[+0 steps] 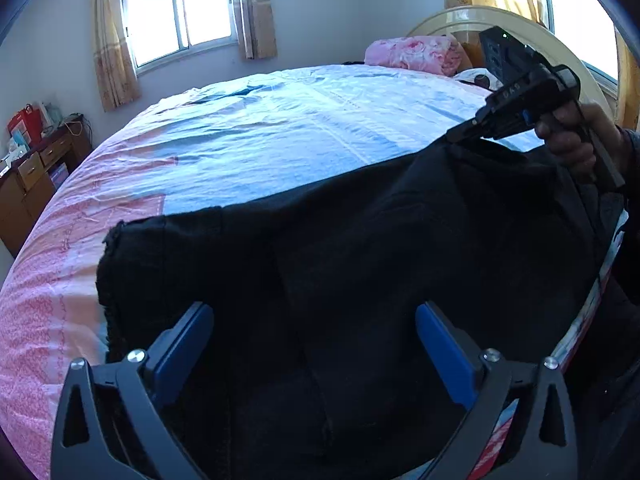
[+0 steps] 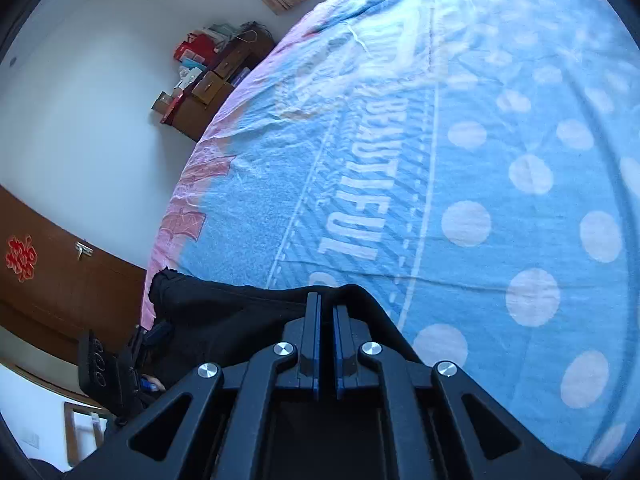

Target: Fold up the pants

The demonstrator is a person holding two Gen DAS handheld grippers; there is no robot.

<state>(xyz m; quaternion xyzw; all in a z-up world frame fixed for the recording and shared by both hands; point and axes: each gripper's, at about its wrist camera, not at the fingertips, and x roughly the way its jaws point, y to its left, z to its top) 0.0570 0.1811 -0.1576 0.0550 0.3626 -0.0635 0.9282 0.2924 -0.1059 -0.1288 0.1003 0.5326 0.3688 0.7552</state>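
Observation:
Black pants (image 1: 360, 260) hang and drape over the near side of the bed, their hem edge at the left. My left gripper (image 1: 314, 312) stands open, its blue pads (image 1: 192, 340) wide apart with the black cloth lying between and under them. At the upper right, a hand (image 1: 572, 136) holds my right gripper (image 1: 456, 136), which pinches the top corner of the pants and lifts it. In the right wrist view its jaws are closed on the pants' edge (image 2: 224, 312), at the right gripper (image 2: 326, 300). The left gripper (image 2: 156, 334) shows at the lower left, partly hidden by cloth.
The bed (image 1: 280, 132) has a blue and pink sheet (image 2: 480, 160) with white dots. A folded pink blanket (image 1: 412, 52) lies by the round headboard (image 1: 480, 16). A cluttered wooden desk (image 1: 32, 184) stands left of the bed. A brown door (image 2: 60, 280) is behind.

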